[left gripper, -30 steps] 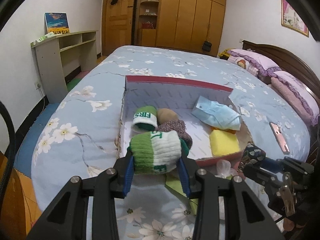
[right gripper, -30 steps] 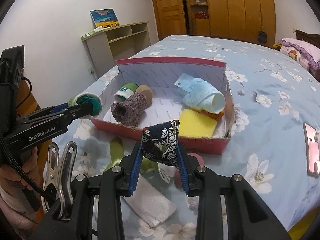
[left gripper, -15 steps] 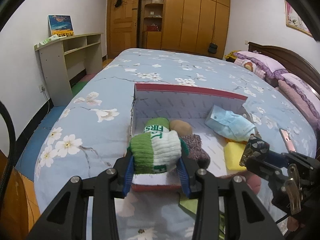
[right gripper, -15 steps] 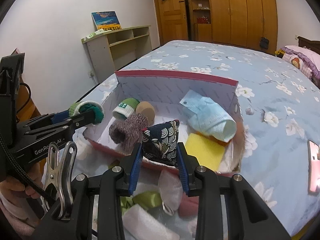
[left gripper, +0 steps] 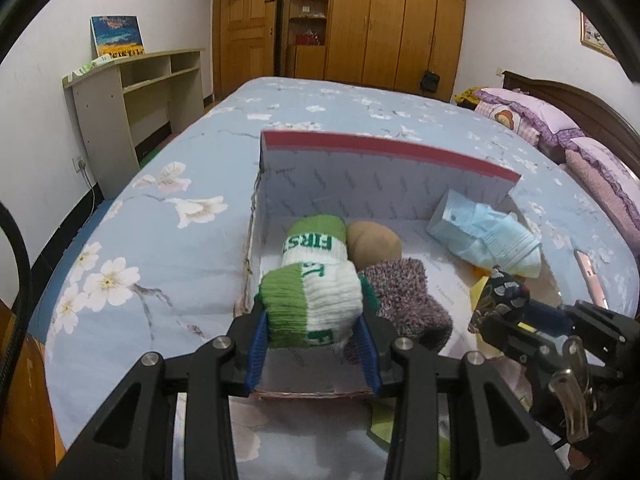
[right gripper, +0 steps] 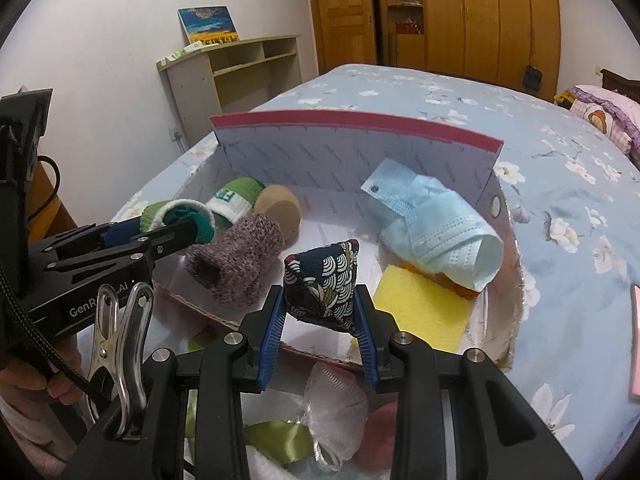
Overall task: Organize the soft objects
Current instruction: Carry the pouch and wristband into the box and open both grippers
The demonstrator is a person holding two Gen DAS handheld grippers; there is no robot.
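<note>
At the lower left of the left wrist view, the left tongs (left gripper: 314,334) are clamped on a green and white sock roll (left gripper: 312,306), held over the near left corner of the red-edged box (left gripper: 384,150) that sits on the flowery blue bed (left gripper: 160,240). Further right in the box there's a matching sock (right gripper: 236,198), a tan roll (right gripper: 280,210), a purple knit sock (right gripper: 240,260), a blue face mask (right gripper: 444,228) and a yellow sponge (right gripper: 424,312). In the lower middle of the right wrist view, the right tongs (right gripper: 320,314) are squeezing a navy patterned pouch (right gripper: 324,284) over the box's front edge.
</note>
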